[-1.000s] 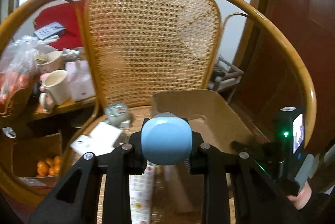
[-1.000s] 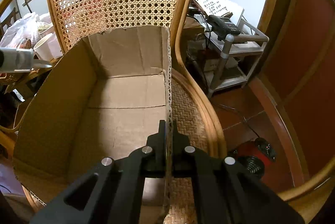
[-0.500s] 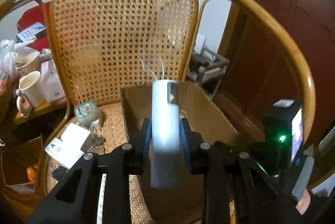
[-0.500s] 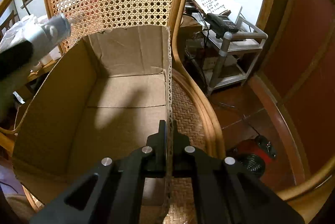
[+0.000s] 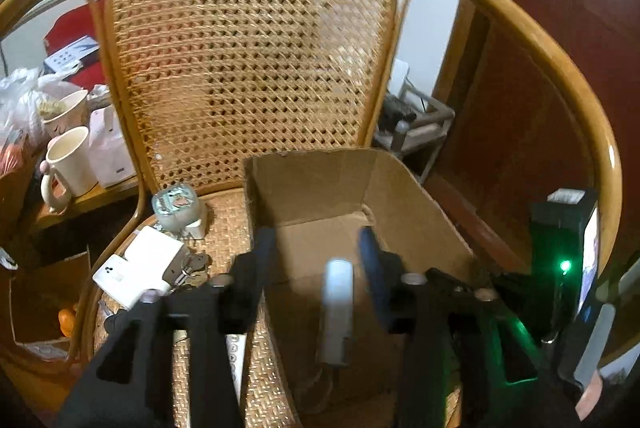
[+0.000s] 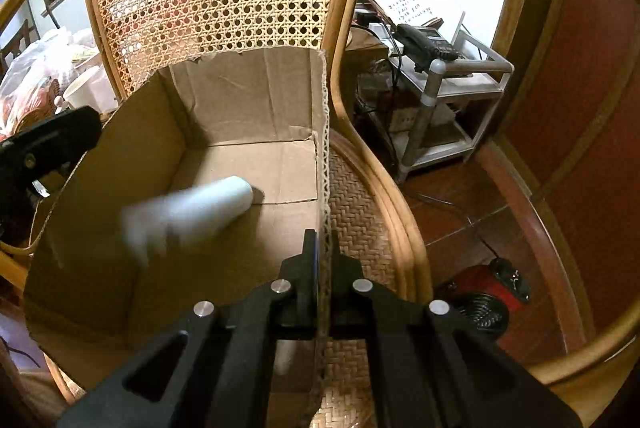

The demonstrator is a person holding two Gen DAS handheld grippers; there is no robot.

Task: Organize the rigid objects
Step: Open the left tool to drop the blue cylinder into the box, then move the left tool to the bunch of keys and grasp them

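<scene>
Pale blue-white cylinder [image 5: 338,312], motion-blurred, sits inside the open cardboard box [image 5: 400,188] on the cane chair seat [image 5: 224,220]. In the left wrist view its long axis runs along the gripper's line of sight, rounded end pointing away toward the box's far wall. In the right wrist view the cylinder [image 6: 192,214] lies slanted across the box floor [image 6: 256,172], rounded end up-right toward the far corner, other end smeared by blur.

Left gripper [image 5: 316,248] has its jaws spread wide, nothing between them, and hangs above the box. Half a second ago those jaws were clamped on the cylinder, held upright above the box; now it is released and down in the box. One second ago only its rounded end faced the camera.

Right gripper [image 6: 323,248] is pinched tight on the box's right wall edge [image 6: 325,132], same grip as in both earlier frames.

Left of the box on the seat: white adapter [image 5: 138,270], keys [image 5: 192,266], small round tin [image 5: 176,206]. Mugs [image 5: 68,164] on the side table beyond the chair.
</scene>
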